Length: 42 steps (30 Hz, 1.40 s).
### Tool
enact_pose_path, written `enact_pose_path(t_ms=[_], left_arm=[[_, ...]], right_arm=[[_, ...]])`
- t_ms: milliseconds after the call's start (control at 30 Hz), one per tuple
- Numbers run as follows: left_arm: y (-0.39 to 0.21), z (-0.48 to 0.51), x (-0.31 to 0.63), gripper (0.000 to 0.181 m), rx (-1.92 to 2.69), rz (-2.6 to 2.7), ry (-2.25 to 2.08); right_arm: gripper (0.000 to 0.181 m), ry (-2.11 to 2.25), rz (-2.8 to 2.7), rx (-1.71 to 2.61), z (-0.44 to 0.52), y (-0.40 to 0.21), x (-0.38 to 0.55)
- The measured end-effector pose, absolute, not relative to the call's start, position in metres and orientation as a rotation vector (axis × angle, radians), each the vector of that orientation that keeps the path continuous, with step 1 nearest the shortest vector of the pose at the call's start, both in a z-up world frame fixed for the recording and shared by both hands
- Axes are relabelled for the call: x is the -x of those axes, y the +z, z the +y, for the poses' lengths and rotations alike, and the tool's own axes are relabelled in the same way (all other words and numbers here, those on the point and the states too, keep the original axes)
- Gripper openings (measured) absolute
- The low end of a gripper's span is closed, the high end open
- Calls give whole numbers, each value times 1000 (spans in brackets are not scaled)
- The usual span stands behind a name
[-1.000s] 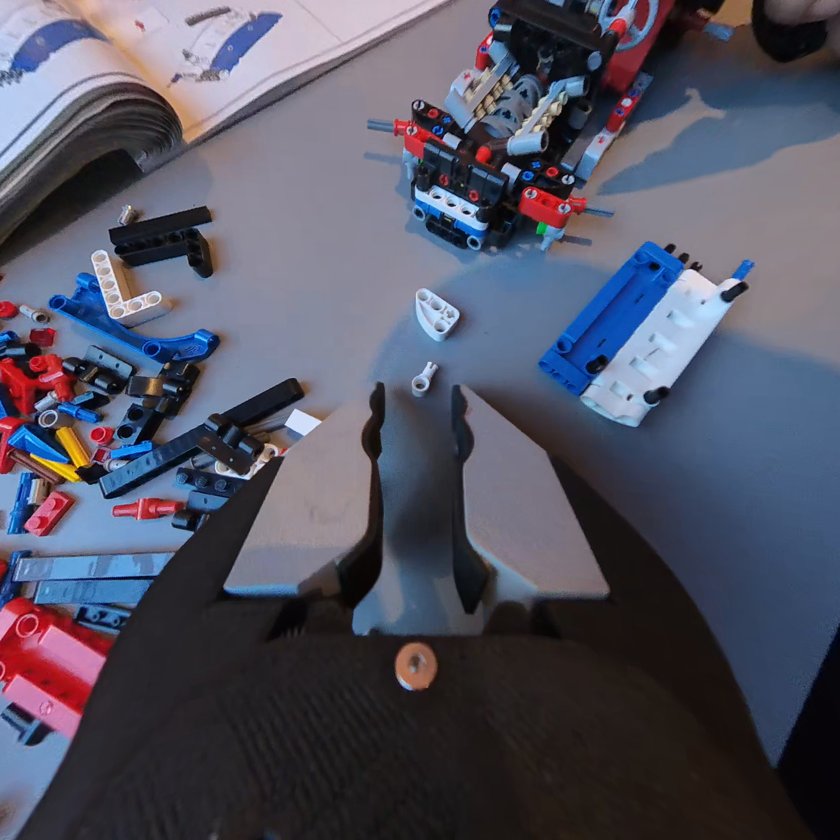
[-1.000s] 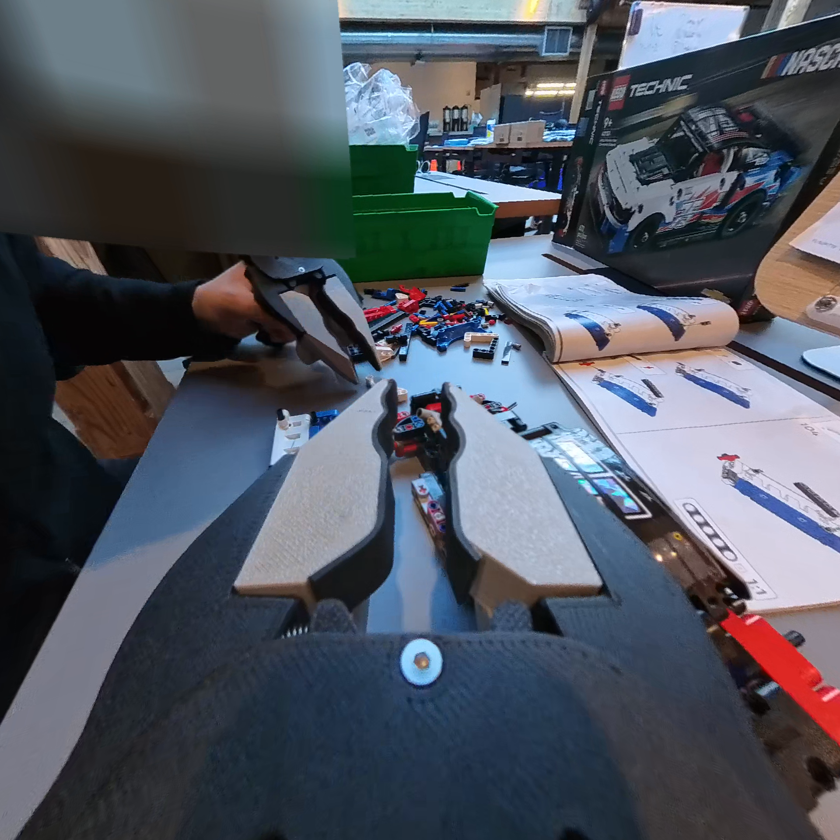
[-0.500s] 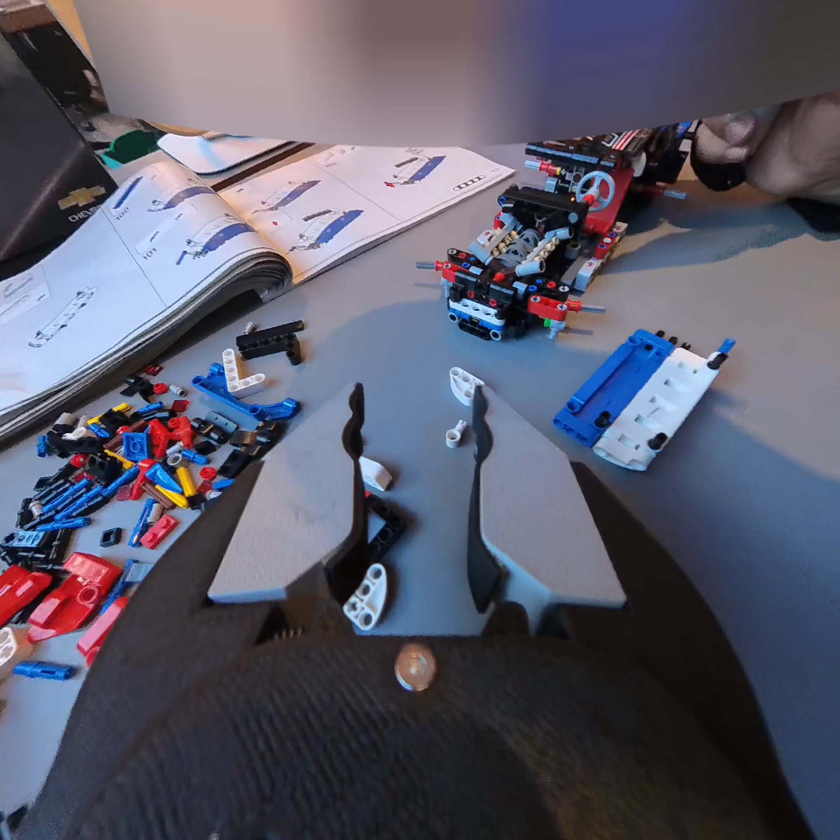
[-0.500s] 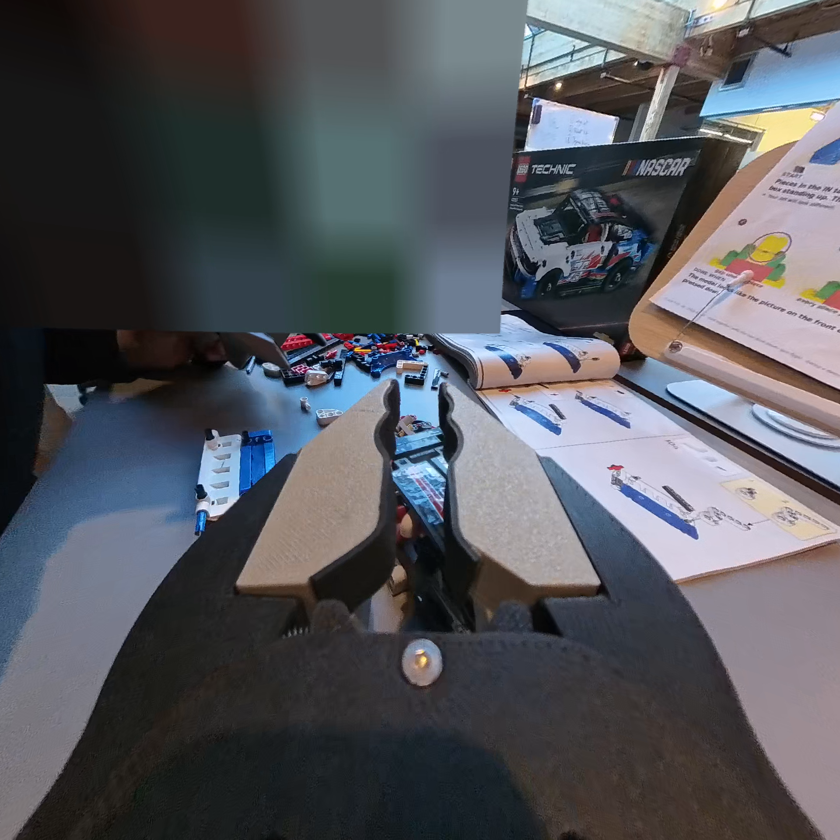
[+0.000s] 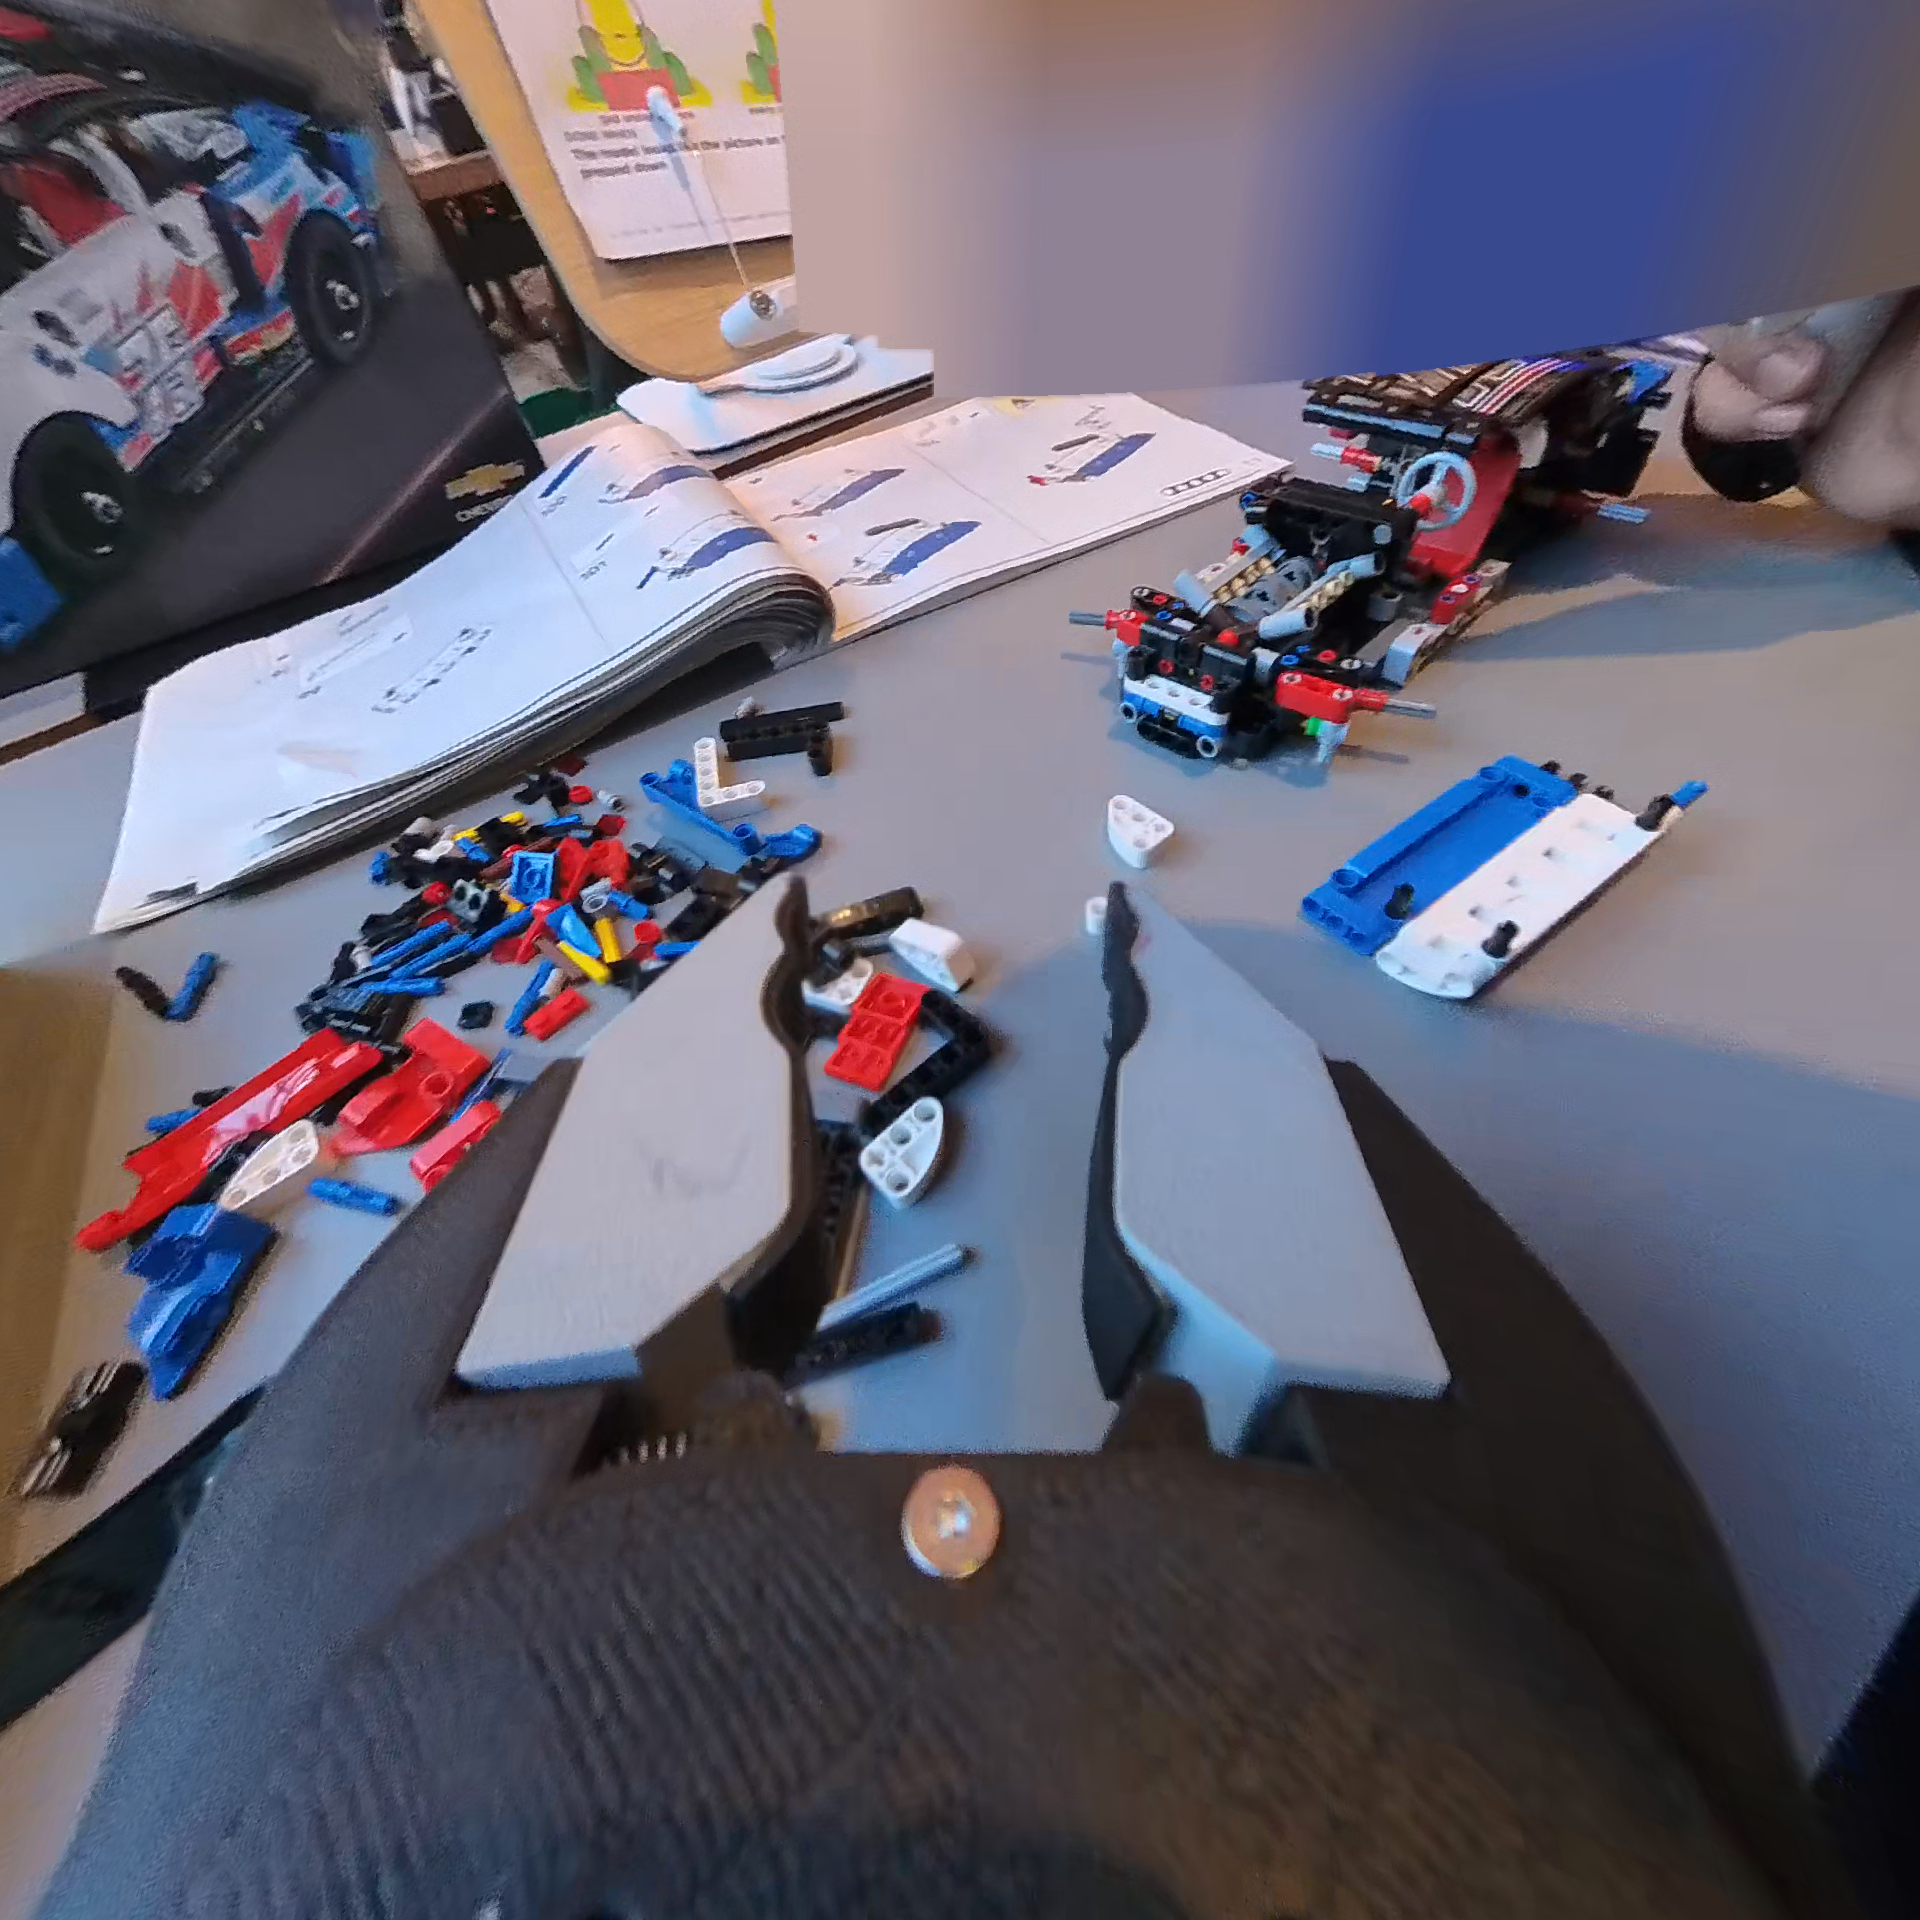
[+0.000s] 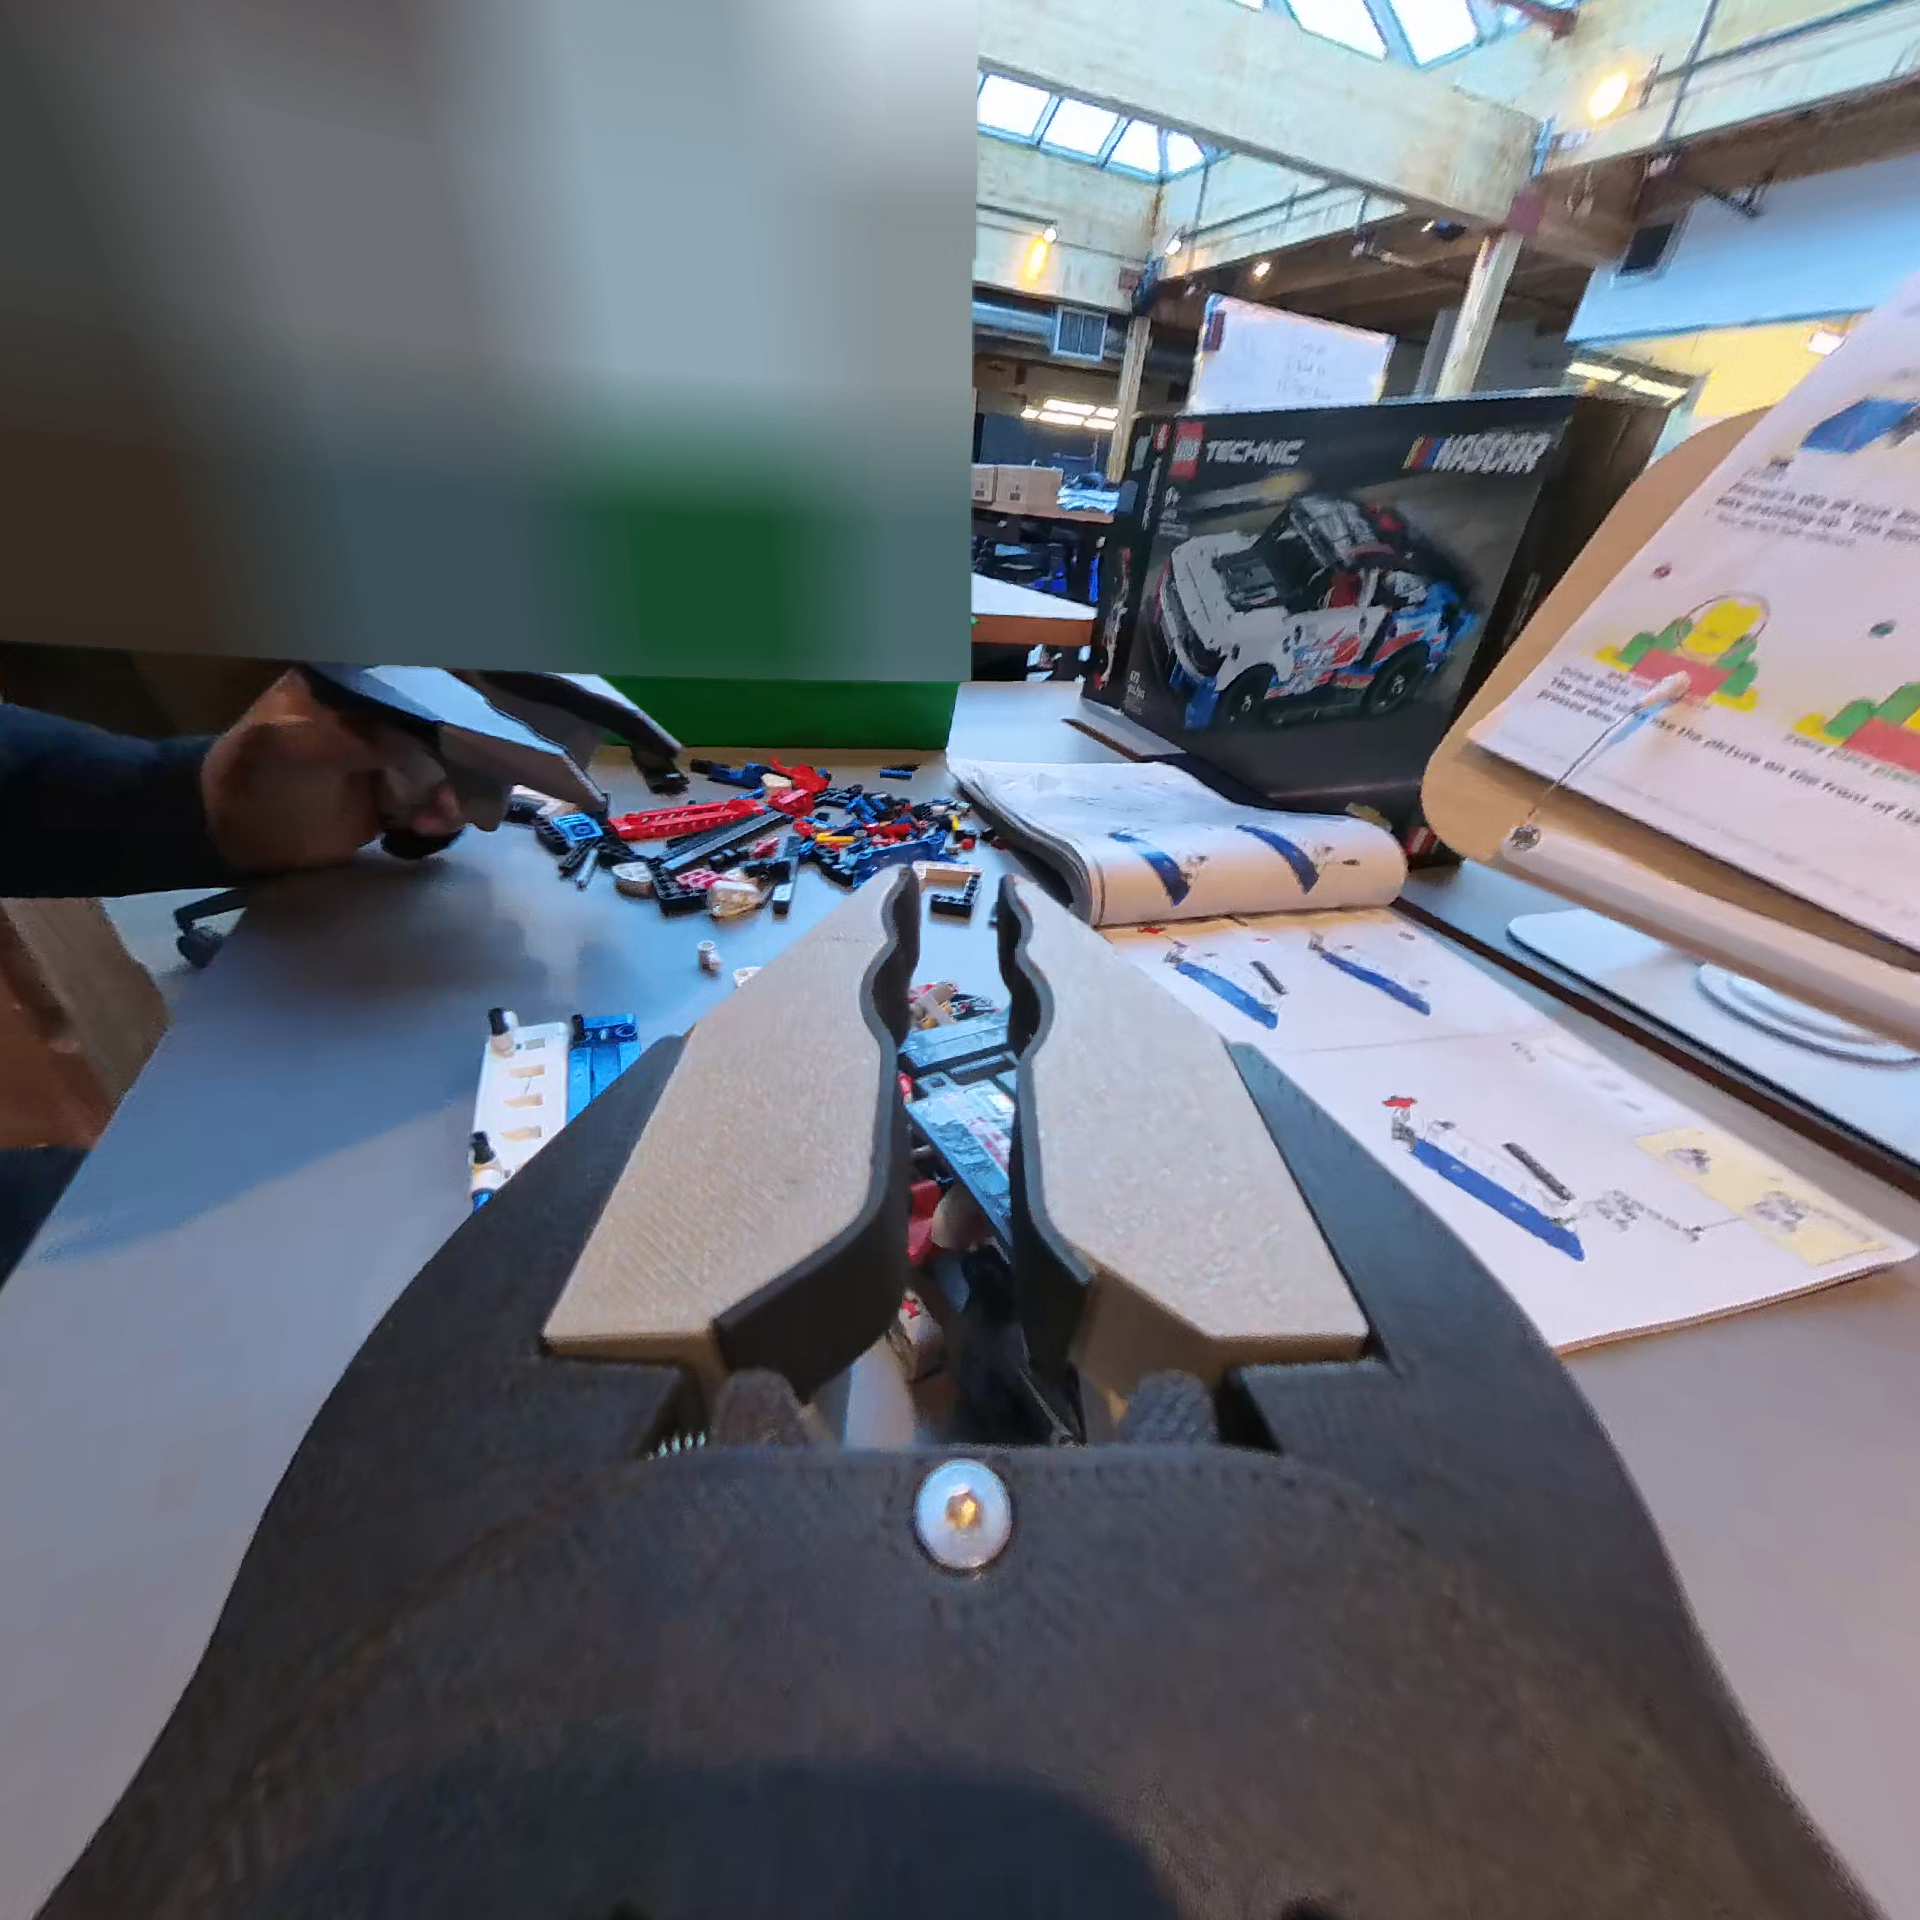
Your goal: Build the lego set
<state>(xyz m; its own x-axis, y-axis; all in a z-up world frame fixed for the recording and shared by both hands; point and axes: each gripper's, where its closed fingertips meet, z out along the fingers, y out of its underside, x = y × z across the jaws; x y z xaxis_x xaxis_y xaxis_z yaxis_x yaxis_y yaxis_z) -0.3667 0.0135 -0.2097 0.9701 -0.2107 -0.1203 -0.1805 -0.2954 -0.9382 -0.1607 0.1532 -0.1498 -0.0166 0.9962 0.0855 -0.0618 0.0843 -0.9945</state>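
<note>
The half-built car chassis (image 5: 1278, 634) stands on the grey table (image 5: 1558, 1195), far from my left gripper. My left gripper (image 5: 956, 899) is open wide and empty, low over loose parts: a red plate (image 5: 878, 1029), a black frame (image 5: 961, 1049) and a white curved piece (image 5: 904, 1148). The blue and white panel (image 5: 1496, 883) lies to its right. My right gripper (image 6: 956, 899) is closed narrowly around the rear of the chassis (image 6: 961, 1122), which shows between its fingers. The left gripper (image 6: 623, 774) also shows in the right wrist view, above the parts pile (image 6: 790, 831).
A pile of loose red, blue and black pieces (image 5: 499, 935) lies at the left. The open instruction booklet (image 5: 623, 582) and the set's box (image 5: 208, 312) stand behind it. A tilted board with paper (image 6: 1714, 675) rises at the right. The table edge (image 5: 62, 1195) is at the left. The tips of one gripper are about 25 cm away from the tips of the other. To the red plate (image 5: 878, 1029): left tips about 6 cm, right tips about 30 cm. The white curved piece (image 5: 904, 1148) is about 7 cm from my left fingertips and 30 cm from my right.
My left gripper has drawn back from the small white pin, tilted up and opened wider, now over parts near the pile. The right view has tilted up, still around the chassis.
</note>
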Motion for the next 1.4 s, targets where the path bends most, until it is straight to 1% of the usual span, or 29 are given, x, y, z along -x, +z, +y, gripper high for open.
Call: enact_pose_path(t_ms=[300,1400], left_arm=[[-211,-7,388,54,1878,209,26],[-215,-6,389,50,1902,190,-13]], right_arm=[[12,1151,-1182,1099,157,-148,159],[11,1237,-1228,1102,147,-153,170]])
